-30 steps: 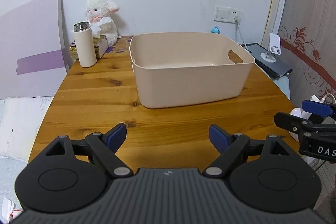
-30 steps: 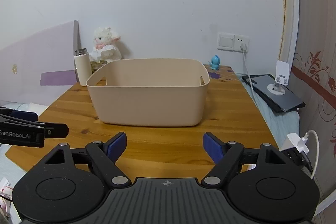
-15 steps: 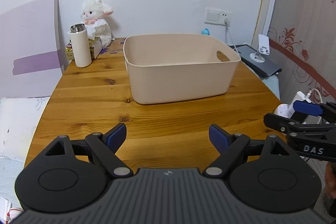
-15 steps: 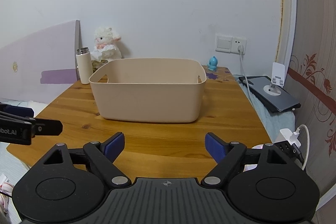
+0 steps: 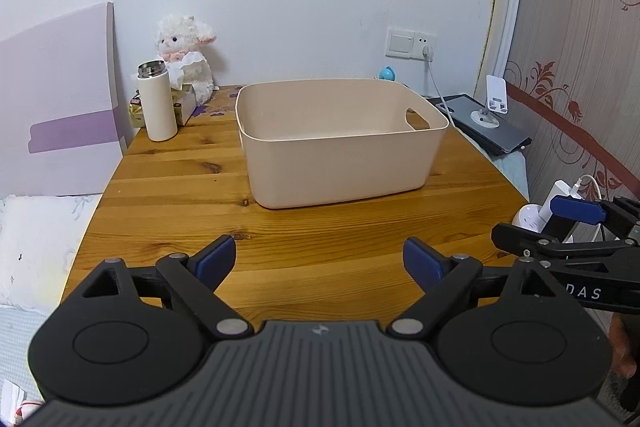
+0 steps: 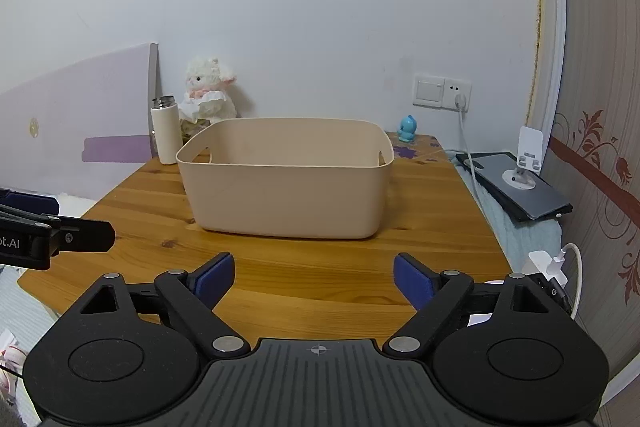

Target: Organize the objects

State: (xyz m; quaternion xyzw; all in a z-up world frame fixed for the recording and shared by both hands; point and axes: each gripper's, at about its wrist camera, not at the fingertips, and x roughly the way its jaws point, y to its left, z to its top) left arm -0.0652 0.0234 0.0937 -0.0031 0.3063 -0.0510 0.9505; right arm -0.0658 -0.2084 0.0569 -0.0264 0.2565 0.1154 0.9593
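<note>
Both grippers had drawn back from the bin since a second earlier, so it sat smaller and farther off in each wrist view. The table [image 5: 168,187] carried everything, its wood bare between the grippers and the bin. The bin [image 5: 340,163], beige with handle cut-outs, stood upright near the table's middle, and nothing could be seen inside it. The left gripper [image 5: 319,263] hung above the near edge with its jaws spread wide and nothing between them; the right gripper [image 6: 314,277] hovered likewise, jaws wide and holding nothing, and each showed at the edge of the other's view. A purple board [image 5: 60,107] leaned against the wall at the table's left. A dark tablet [image 6: 524,195] lay off the table's right side with a white stand [image 6: 528,155] on it. At the far left corner a plush lamb [image 5: 184,55] sat against the wall, and a white flask [image 5: 158,103] stood upright just in front of it, well apart from the bin. A small blue figure [image 6: 408,128] stood at the far right corner, under the wall socket [image 6: 442,91].
</note>
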